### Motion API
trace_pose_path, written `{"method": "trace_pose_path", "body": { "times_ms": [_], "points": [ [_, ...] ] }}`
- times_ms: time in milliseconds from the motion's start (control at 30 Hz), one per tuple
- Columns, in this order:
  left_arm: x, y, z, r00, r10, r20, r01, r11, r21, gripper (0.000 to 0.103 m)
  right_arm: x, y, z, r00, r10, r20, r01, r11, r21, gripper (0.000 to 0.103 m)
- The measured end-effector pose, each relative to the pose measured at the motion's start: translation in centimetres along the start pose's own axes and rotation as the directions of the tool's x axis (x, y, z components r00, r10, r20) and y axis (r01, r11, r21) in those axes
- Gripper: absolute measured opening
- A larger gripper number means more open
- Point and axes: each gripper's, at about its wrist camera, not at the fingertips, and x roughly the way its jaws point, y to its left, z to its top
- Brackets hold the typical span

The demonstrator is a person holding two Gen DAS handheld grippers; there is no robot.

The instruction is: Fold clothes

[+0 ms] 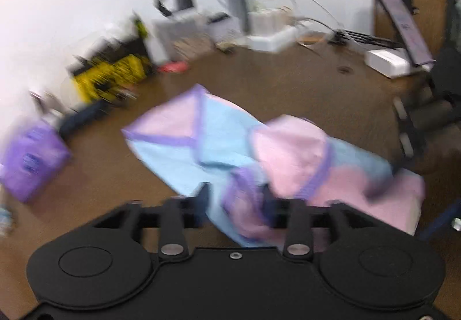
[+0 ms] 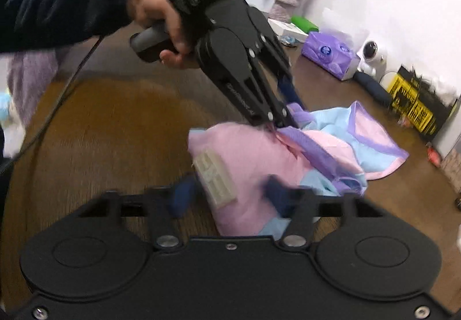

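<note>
The left tongs (image 2: 291, 115) are showing a matte black body, silver screws, dark blue fingers (image 2: 289, 89), a grey handle and a black cable; the person is wearing a dark navy sleeve (image 2: 57, 3).

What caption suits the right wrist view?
Left gripper pinching a pink, blue and purple garment on a wooden table.

Nothing here reads clearly to me. My left gripper (image 2: 283, 115) has embossed lettering along one arm, too blurred to make out. The yellow and black box (image 2: 415, 102) carries black print, smeared past reading. The purple tissue pack (image 2: 331, 53) shows a round blue logo whose words I cannot tell.
</note>
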Motion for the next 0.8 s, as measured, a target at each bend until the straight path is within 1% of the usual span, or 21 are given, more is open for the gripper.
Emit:
{"method": "trace_pose_path", "body": {
  "times_ms": [33, 67, 133, 167, 200, 267, 300, 333, 367, 400, 433, 467, 500, 533, 567, 600, 633, 667, 700, 767, 800],
  "points": [
    [-2.1, 0.1, -0.3, 0.997, -0.039, 0.060, 0.040, 0.999, -0.016, 0.082, -0.1, 0.0, 0.0, 1.000, -0.007, 0.005, 0.007, 1.000, -0.003, 0.021],
    [-4.2, 0.1, -0.6, 0.989, -0.086, 0.120, 0.090, 0.996, -0.030, 0.094, -0.5, 0.2, 0.1, 1.000, -0.010, 0.015, 0.010, 1.000, -0.007, 0.018],
    [-6.9, -1.6, -2.0, 0.968, -0.212, 0.133, 0.210, 0.977, 0.030, 0.097, -1.6, 0.6, 0.3, 0.999, 0.000, 0.041, 0.000, 1.000, -0.007, 0.016],
    [-7.3, -2.4, -2.4, 0.963, -0.236, 0.129, 0.229, 0.971, 0.063, 0.097, -2.2, 0.9, 0.4, 0.998, 0.011, 0.055, -0.010, 1.000, -0.008, 0.016],
    [-8.0, -4.2, -3.5, 0.958, -0.264, 0.111, 0.246, 0.957, 0.154, 0.097, -2.7, 1.1, 0.5, 0.998, 0.021, 0.066, -0.021, 1.000, -0.010, 0.016],
    [-8.0, -6.4, -5.0, 0.967, -0.249, 0.055, 0.232, 0.948, 0.217, 0.096, -4.0, 2.2, 0.8, 0.995, 0.071, 0.077, -0.069, 0.997, -0.032, 0.016],
    [-7.9, -6.8, -5.5, 0.965, -0.259, 0.042, 0.245, 0.946, 0.212, 0.097, -4.5, 2.8, 0.9, 0.992, 0.096, 0.078, -0.092, 0.995, -0.046, 0.016],
    [-7.9, -7.0, -5.8, 0.960, -0.279, 0.037, 0.266, 0.942, 0.204, 0.094, -5.1, 3.5, 1.0, 0.990, 0.115, 0.077, -0.110, 0.992, -0.060, 0.016],
    [-7.9, -7.2, -6.1, 0.954, -0.299, 0.033, 0.287, 0.938, 0.195, 0.077, -5.5, 4.1, 1.1, 0.990, 0.120, 0.070, -0.115, 0.991, -0.071, 0.016],
    [-8.0, -7.3, -6.3, 0.940, -0.340, 0.014, 0.333, 0.927, 0.170, 0.065, -6.0, 4.6, 1.3, 0.989, 0.133, 0.065, -0.128, 0.989, -0.078, 0.016],
    [-8.0, -7.4, -6.5, 0.923, -0.384, -0.005, 0.381, 0.914, 0.142, 0.044, -6.4, 4.9, 1.3, 0.987, 0.143, 0.070, -0.138, 0.987, -0.078, 0.016],
    [-8.0, -7.4, -6.5, 0.913, -0.408, -0.012, 0.407, 0.905, 0.126, 0.023, -7.2, 5.4, 1.3, 0.984, 0.156, 0.083, -0.150, 0.986, -0.074, 0.016],
    [-7.8, -7.3, -6.5, 0.894, -0.447, -0.027, 0.447, 0.890, 0.087, 0.020, -7.7, 5.6, 1.2, 0.983, 0.154, 0.096, -0.148, 0.987, -0.065, 0.018],
    [-7.7, -6.8, -6.5, 0.888, -0.460, -0.025, 0.461, 0.886, 0.051, 0.020, -7.9, 5.7, 1.2, 0.985, 0.138, 0.102, -0.132, 0.989, -0.059, 0.023],
    [-7.5, -6.4, -6.4, 0.883, -0.470, -0.021, 0.470, 0.883, 0.016, 0.019, -8.4, 6.0, 0.9, 0.990, 0.092, 0.109, -0.087, 0.995, -0.050, 0.038],
    [-7.4, -5.9, -6.4, 0.878, -0.479, -0.016, 0.479, 0.878, -0.020, 0.019, -8.9, 6.2, 0.7, 0.992, 0.046, 0.115, -0.041, 0.998, -0.042, 0.059],
    [-7.3, -5.3, -6.4, 0.871, -0.491, -0.003, 0.490, 0.870, -0.052, 0.019, -9.4, 6.6, 0.3, 0.992, 0.001, 0.124, 0.005, 0.999, -0.041, 0.073],
    [-7.3, -4.8, -6.4, 0.864, -0.503, 0.010, 0.502, 0.861, -0.083, 0.019, -10.0, 7.4, -0.3, 0.989, -0.040, 0.140, 0.049, 0.997, -0.061, 0.092],
    [-7.3, -4.2, -6.4, 0.857, -0.514, 0.025, 0.513, 0.851, -0.114, 0.019, -10.4, 8.0, -0.9, 0.986, -0.072, 0.152, 0.085, 0.993, -0.079, 0.092],
    [-7.1, -3.3, -6.2, 0.847, -0.531, 0.042, 0.530, 0.833, -0.162, 0.019, -9.4, 8.9, -1.8, 0.989, -0.102, 0.107, 0.115, 0.985, -0.126, 0.092],
    [-7.0, -3.2, -6.0, 0.847, -0.530, 0.036, 0.527, 0.830, -0.180, 0.019, -8.9, 9.3, -1.9, 0.987, -0.123, 0.101, 0.136, 0.981, -0.135, 0.092]
  ]
}}
